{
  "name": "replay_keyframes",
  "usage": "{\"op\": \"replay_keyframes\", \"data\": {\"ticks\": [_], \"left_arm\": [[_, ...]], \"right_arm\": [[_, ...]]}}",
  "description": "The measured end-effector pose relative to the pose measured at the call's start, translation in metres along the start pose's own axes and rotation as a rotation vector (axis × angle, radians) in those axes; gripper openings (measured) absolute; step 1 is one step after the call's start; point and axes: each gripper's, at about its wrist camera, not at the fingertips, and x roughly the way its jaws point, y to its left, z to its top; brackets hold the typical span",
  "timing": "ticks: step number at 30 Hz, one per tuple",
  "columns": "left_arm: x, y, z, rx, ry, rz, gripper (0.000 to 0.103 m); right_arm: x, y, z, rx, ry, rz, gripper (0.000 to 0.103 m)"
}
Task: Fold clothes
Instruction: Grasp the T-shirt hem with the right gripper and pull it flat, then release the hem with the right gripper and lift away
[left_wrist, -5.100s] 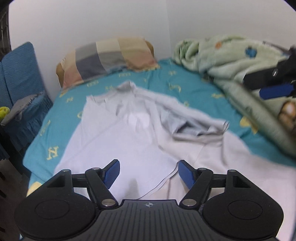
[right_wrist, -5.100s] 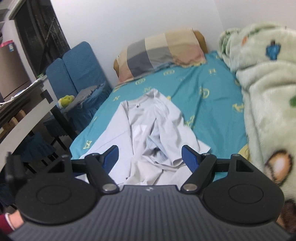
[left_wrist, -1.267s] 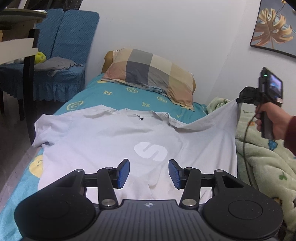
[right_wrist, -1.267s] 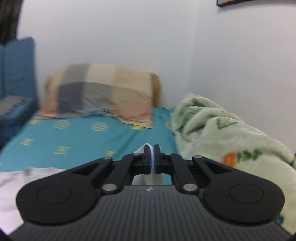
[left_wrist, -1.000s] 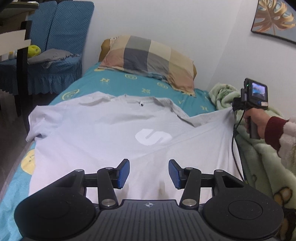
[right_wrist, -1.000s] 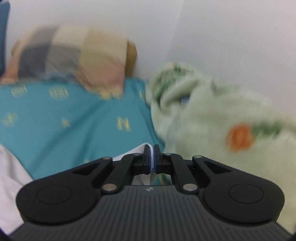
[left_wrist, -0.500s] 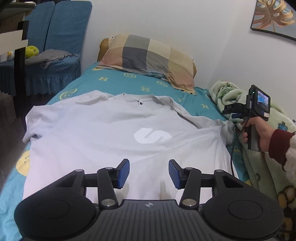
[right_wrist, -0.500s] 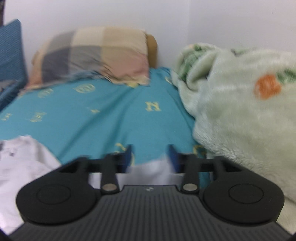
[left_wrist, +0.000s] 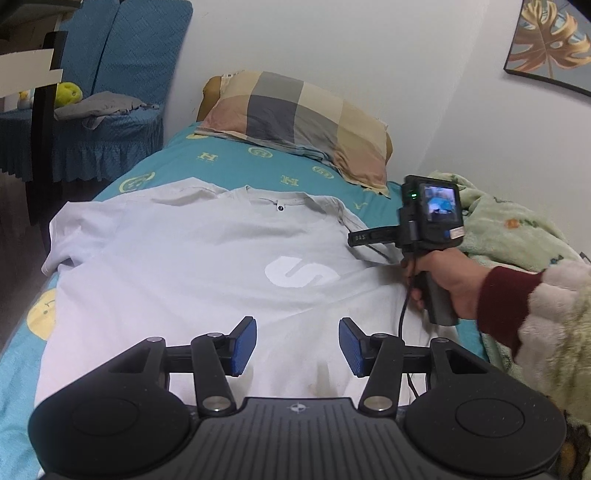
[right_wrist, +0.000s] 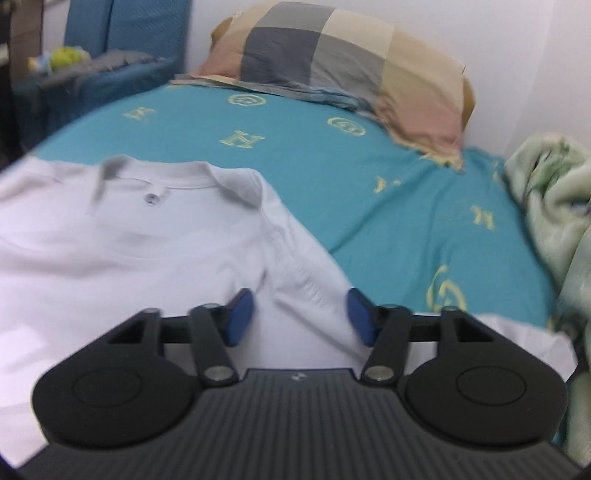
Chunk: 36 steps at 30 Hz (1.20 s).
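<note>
1. The shirt (left_wrist: 192, 266) is lying flat and face up on the bed (left_wrist: 236, 162), spread across most of the near half of the mattress.
2. Its long axis is running from near to far: the collar is pointing toward the pillow (left_wrist: 295, 118) at the far end, and the hem is lying nearest, under the left gripper (left_wrist: 297, 346).
3. A white "S" print is showing on the chest, a little right of the middle.
4. The left sleeve is hanging over the left edge of the bed, and the right sleeve is lying flat beside the blanket (left_wrist: 517, 236).
5. The left gripper is hovering above the hem with its jaws spread and nothing between them.
6. The right gripper (right_wrist: 298, 315) is hovering over the shirt's right shoulder and sleeve seam, jaws spread wide and gripping nothing.
7. In the left wrist view, the right hand (left_wrist: 443, 284) is holding that gripper's handle over the shirt's right edge.
8. Compared with about a second ago, the right jaws are no longer pinching the sleeve; back then they were pressed together on the cloth and holding it up toward the blanket.
9. The sleeve is now lying down on the bed, and the right gripper is sitting farther left, over the shirt rather than the blanket.
10. Five seconds ago the shirt was crumpled, with folds bunched in the middle; now it is lying smooth.
11. The left jaws are showing the same spread as a second ago.
12. A blue chair (left_wrist: 110, 74) with a grey cloth on it is standing at the far left, and a leaf picture (left_wrist: 550, 40) is hanging on the right wall.
</note>
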Motion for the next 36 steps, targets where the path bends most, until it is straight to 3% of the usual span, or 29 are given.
{"op": "replay_keyframes", "data": {"ticks": [1,2,5,12,17,22,26,28,30,34,36], "left_arm": [[0.002,0.002,0.000,-0.009,0.007,-0.003,0.052],[0.003,0.003,-0.001,-0.017,0.015,-0.006,0.052],[0.009,0.008,-0.002,-0.045,0.038,-0.015,0.052],[0.018,0.015,-0.002,-0.067,0.056,-0.001,0.052],[0.015,0.012,0.002,-0.052,0.040,0.017,0.052],[0.002,0.004,0.004,-0.020,0.002,0.020,0.053],[-0.013,-0.003,0.004,-0.012,-0.020,0.005,0.053],[-0.023,-0.006,0.004,-0.004,-0.027,0.001,0.054],[-0.034,-0.009,0.003,0.009,-0.035,0.003,0.054],[-0.052,-0.017,-0.002,0.034,-0.038,0.010,0.056],[-0.059,-0.020,-0.005,0.046,-0.039,0.013,0.056]], "right_arm": [[0.003,-0.004,0.002,0.030,-0.026,-0.030,0.017],[0.006,-0.011,0.003,0.069,-0.050,-0.059,0.016],[0.018,-0.032,0.005,0.128,-0.078,-0.157,0.019],[0.038,-0.063,-0.003,0.285,-0.028,-0.133,0.019],[-0.015,-0.075,-0.003,0.418,0.000,-0.043,0.019],[-0.125,-0.075,-0.024,0.345,0.060,0.078,0.020],[-0.208,-0.066,-0.064,0.239,0.225,0.219,0.023],[-0.235,-0.057,-0.087,0.166,0.342,0.278,0.039],[-0.257,-0.048,-0.110,0.085,0.467,0.328,0.047],[-0.276,-0.032,-0.153,-0.031,0.680,0.353,0.047],[-0.275,-0.026,-0.171,0.002,0.757,0.378,0.047]]}}
